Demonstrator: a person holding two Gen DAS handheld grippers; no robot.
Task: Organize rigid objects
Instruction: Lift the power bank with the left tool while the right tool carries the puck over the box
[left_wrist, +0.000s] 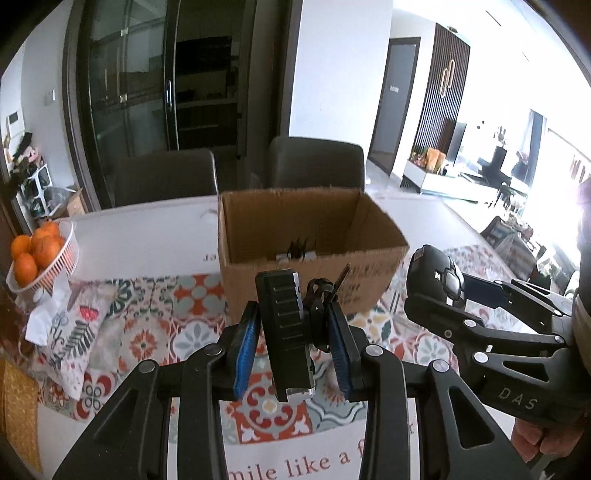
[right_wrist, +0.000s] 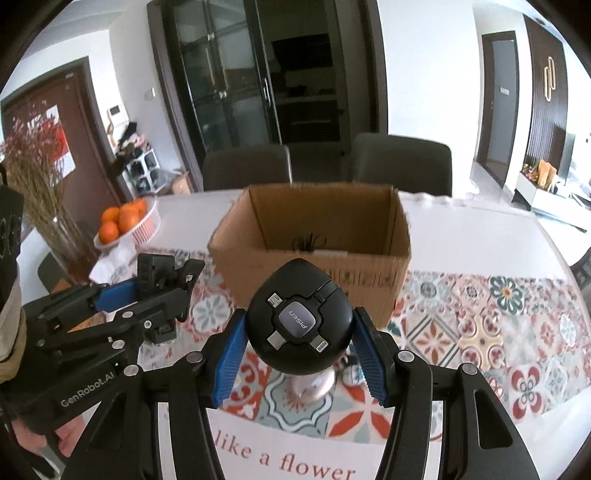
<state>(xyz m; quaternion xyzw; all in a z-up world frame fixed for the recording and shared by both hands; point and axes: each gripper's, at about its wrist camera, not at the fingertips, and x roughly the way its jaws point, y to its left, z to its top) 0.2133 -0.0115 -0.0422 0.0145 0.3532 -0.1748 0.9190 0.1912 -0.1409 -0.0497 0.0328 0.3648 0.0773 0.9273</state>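
Reads "pisen" on the grey centre badge of the round black cable adapter, clamped between the blue pads of the right tongs and held just in front of the cardboard box, above the tabletop. Carries four connector tips around that badge. Reads "GenRobot.AI" on the body of the left tongs in the right wrist view, and "DAS" on the right tongs' body in the left wrist view. Shows "like a flower" in red-brown script on the white edge of the patterned tablecloth, nearer than the box; in the left wrist view only "mile like a f" shows.

Left tongs closed on a ribbed black block with a small key bunch pressed beside it, also just in front of the box and left of the adapter. Faint print on the box front, too blurred to read.

Inside the box, something dark and spiky on a pale item, unclear. Left of the box, a white basket of oranges; beyond it, dried flowers in a glass vase. Behind the box, two grey chairs and a dark glass cabinet.
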